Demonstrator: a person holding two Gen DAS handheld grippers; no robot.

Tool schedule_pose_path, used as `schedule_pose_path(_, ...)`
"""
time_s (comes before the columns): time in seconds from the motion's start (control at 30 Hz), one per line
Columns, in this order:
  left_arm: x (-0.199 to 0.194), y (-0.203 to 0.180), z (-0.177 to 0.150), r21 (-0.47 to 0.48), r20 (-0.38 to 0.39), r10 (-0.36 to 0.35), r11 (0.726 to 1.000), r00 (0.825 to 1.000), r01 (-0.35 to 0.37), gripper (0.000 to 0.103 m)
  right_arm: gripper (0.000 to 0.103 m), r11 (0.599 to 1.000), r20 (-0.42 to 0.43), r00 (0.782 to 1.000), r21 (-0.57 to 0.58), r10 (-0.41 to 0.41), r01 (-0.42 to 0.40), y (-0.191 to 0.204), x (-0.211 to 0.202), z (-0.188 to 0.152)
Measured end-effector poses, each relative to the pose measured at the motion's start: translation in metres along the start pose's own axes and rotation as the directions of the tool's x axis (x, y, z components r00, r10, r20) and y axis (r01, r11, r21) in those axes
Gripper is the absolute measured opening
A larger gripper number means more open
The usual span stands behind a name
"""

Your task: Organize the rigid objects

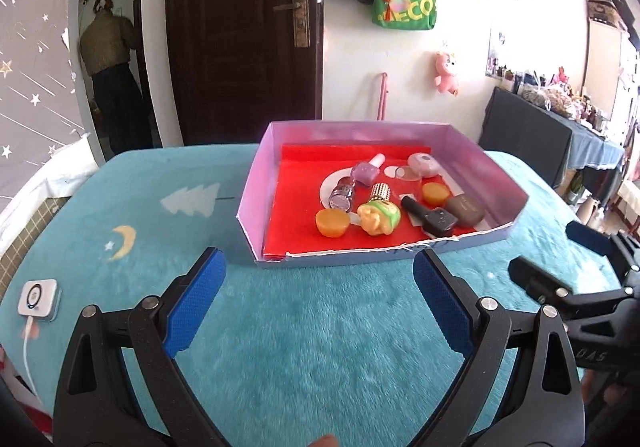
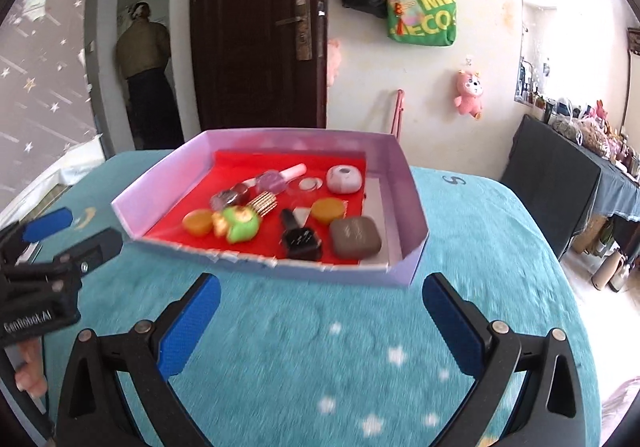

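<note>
Both claws are spread wide with nothing in them. The left claw (image 1: 320, 283) hovers over the teal fuzzy worktop (image 1: 300, 347), and the right claw (image 2: 320, 307) does the same, poking into the left view at 3 o'clock. Straight ahead at 12 o'clock sits the lilac tray (image 1: 256, 183) with its red liner, holding the nail polish bottles (image 1: 366, 171), two orange pucks (image 1: 332, 222), a green-yellow toy (image 1: 380, 218), a black bottle (image 1: 430, 213) and a brown case (image 1: 466, 209).
</note>
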State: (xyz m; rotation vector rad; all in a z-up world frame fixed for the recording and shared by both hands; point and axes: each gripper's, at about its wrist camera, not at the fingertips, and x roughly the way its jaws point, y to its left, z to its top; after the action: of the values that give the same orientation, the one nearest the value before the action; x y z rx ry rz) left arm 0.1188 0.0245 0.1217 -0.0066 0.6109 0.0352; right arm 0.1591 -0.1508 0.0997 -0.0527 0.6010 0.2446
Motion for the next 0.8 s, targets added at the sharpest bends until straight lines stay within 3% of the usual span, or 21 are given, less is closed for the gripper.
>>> schedule_pose_path(0.17, -0.028, -0.001, 0.001, 0.0, 0.011, 0.015, 1.0, 1.0, -0.015, 0.096, 0.103, 1.0, 0.006, 1.0, 0.011, 0.007, -0.007, 0.004, -0.017, -0.003)
schedule_pose_path(0.3, -0.029, 0.002, -0.004, -0.022, -0.032, 0.003, 1.0, 0.999, -0.004, 0.096, 0.103, 1.0, -0.024, 1.0, 0.02, -0.006, 0.006, 0.003, -0.022, -0.004)
schedule_pose_path(0.43, 0.003, 0.001, -0.024, -0.011, -0.139, 0.009, 1.0, 0.99, -0.011, 0.096, 0.103, 0.999, -0.108, 0.993, 0.015, -0.042, 0.043, -0.001, -0.005, -0.013)
schedule_pose_path(0.6, 0.051, -0.001, -0.052, 0.001, -0.257, 0.042, 0.999, 0.965, -0.043, 0.096, 0.103, 0.998, -0.254, 0.965, 0.02, -0.06, 0.068, -0.006, 0.033, -0.038)
schedule_pose_path(0.8, 0.073, -0.002, -0.063, -0.003, -0.312, 0.022, 1.0, 0.95, -0.024, 0.096, 0.103, 0.995, -0.323, 0.944, 0.039, -0.072, 0.089, -0.014, 0.049, -0.049)
